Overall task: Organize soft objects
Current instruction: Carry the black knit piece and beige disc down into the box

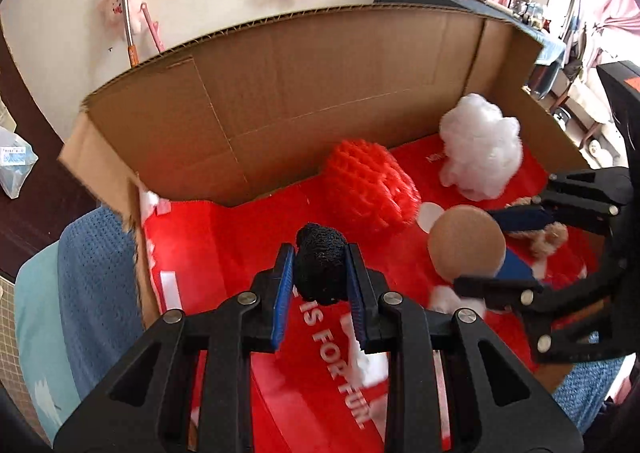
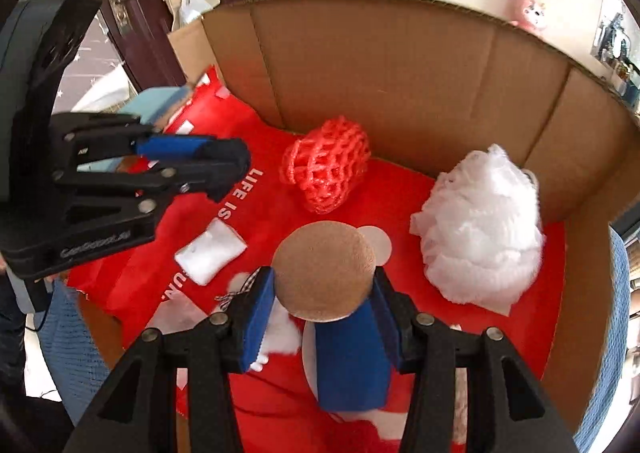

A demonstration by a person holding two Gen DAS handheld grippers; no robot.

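My left gripper [image 1: 322, 273] is clamped on a black spongy foam lump [image 1: 321, 267], held above the red printed bag [image 1: 240, 237] lining the open brown cardboard box [image 1: 320, 69]. My right gripper [image 2: 324, 289] squeezes a tan round foam puff [image 2: 324, 273]. Behind them on the bag sit a red foam net sleeve [image 2: 326, 165] and a white fluffy stuffing wad [image 2: 480, 237], well apart

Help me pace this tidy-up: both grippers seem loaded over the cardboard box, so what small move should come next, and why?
Probably lower the left gripper toward the bare red liner at the box's left and release the black foam piece. It is clamped above the floor, and that patch looks free, while the red mesh sleeve and white stuffing fill the back.
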